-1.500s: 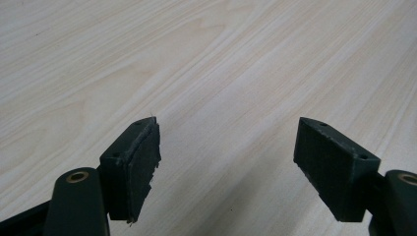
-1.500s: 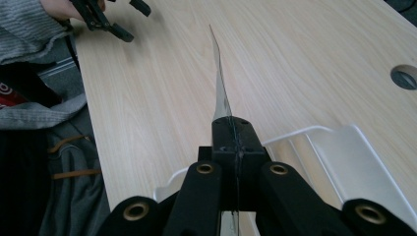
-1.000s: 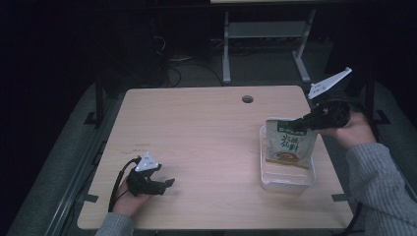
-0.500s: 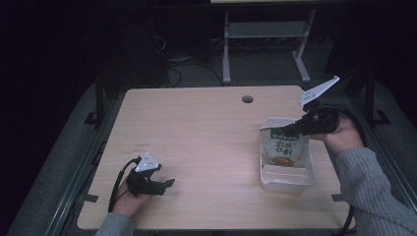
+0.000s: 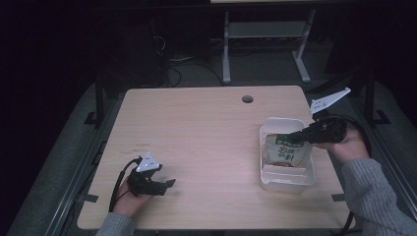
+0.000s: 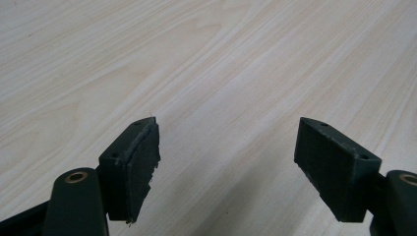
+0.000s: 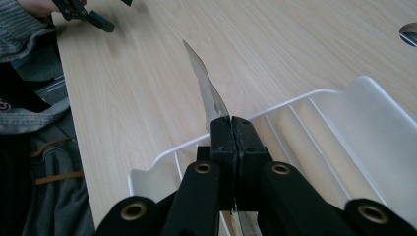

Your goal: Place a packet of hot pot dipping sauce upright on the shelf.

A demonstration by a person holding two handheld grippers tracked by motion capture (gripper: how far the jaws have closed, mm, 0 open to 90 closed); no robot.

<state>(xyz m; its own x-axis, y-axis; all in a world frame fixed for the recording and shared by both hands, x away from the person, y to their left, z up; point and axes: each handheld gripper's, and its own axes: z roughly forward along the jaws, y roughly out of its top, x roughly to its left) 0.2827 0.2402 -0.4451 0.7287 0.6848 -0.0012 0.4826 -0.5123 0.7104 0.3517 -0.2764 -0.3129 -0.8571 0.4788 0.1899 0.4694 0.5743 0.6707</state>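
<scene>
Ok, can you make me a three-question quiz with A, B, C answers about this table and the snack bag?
1. Where is the snack packet?
A. in the white tray
B. at the table's middle
C. on the floor

2. What colour is the packet's top band?
A. red
B. green
C. blue

3. How are the left hand-held gripper's jaws?
A. shut on a cup
B. shut on the packet
C. open, nothing between

Answers:
1 A, the packet sits inside the tray's walls.
2 B, its top band is green in the high view.
3 C, the left gripper view has bare wood between spread jaws; the right hand-held gripper pinches the packet.
</scene>
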